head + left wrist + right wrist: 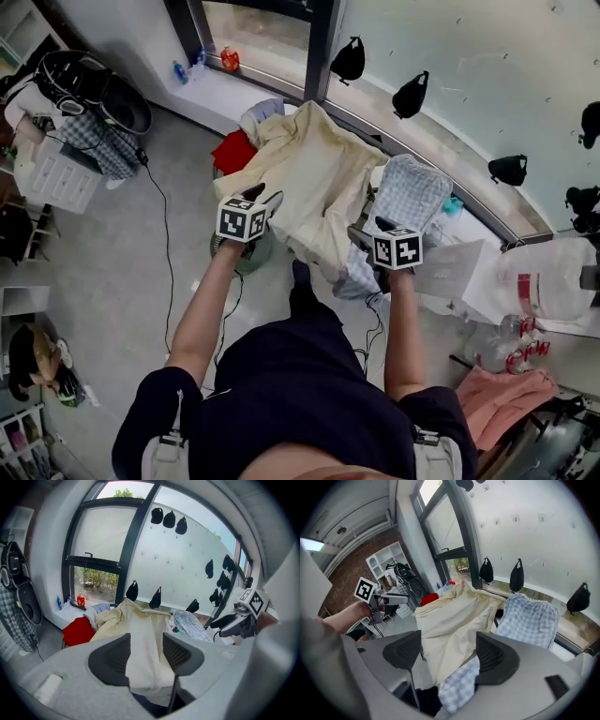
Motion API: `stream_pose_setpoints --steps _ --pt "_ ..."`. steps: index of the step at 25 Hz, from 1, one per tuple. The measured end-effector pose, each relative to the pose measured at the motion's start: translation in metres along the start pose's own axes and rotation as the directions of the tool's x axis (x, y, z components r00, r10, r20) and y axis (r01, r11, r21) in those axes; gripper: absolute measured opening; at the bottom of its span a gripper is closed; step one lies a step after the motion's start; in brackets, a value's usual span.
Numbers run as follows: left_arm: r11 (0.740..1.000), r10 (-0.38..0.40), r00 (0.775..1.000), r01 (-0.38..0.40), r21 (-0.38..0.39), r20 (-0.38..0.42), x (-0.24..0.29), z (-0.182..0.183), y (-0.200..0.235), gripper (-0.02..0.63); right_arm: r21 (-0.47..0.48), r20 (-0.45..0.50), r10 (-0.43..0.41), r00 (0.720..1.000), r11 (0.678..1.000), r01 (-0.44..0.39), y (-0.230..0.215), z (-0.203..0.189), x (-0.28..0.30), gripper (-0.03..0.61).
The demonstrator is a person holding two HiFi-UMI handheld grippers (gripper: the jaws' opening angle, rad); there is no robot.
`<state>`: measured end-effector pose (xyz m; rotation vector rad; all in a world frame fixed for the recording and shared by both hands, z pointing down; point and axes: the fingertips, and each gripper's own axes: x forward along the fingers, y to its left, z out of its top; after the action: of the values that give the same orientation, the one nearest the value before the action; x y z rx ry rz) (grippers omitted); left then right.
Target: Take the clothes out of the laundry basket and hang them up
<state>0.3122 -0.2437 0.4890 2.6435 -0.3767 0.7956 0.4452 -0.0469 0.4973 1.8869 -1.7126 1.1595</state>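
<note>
**Cream garment held up by both grippers, with a second cloth caught in the bite**

Largest in view: the cream garment [314, 178], spread wide over the heap below the window. Raised at its near edge, lying on the pile at its far edge. Laundry basket: not to be made out, probably buried under the heap.

Next in size: the blue checked garment [408, 192], draped just beside the cream one on the right and touching it, with a corner reaching down towards the person. Smaller, behind on the left: a red garment [234, 150], partly covered by the cream cloth and gripped by nothing.

Left gripper [146, 656]: clenched on a narrow fold of cream cloth, nothing else between the pads. Right gripper [449, 653]: clenched on the cream cloth too, with the checked corner pinched in the same bite.

Main risk, as judged from here: hauling the checked garment along with the cream one because of that shared bite, then dropping it on the floor partway to the hanging place. Second risk: losing the thin fold on the left under the garment's full weight once lifted free, leaving it dangling from one side. Lesser risk: dragging the red garment off the heap under the trailing far hem.
</note>
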Motion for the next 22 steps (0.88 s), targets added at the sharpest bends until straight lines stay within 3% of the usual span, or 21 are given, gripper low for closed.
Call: stream_pose_setpoints --steps 4,10,18,22 --pt "0.999 -0.024 0.999 0.025 -0.033 0.038 -0.059 -0.042 -0.022 0.212 0.012 0.048 0.002 0.999 1.0 -0.003 0.048 -0.032 -0.023 0.362" --pt "0.998 -0.068 0.994 0.068 0.011 0.084 -0.135 -0.095 -0.062 0.212 -0.016 0.144 -0.037 0.989 0.999 0.04 0.108 -0.075 -0.061 0.362" --pt "0.994 -0.111 0.984 0.111 0.008 0.136 -0.233 -0.175 -0.106 0.212 -0.032 0.261 -0.109 0.959 0.992 0.122 0.193 -0.145 -0.135 0.362" --pt "0.99 -0.133 0.979 0.14 -0.032 0.151 -0.276 -0.212 -0.129 0.212 -0.059 0.305 -0.147 0.941 0.983 0.173 0.229 -0.177 -0.183 0.362"
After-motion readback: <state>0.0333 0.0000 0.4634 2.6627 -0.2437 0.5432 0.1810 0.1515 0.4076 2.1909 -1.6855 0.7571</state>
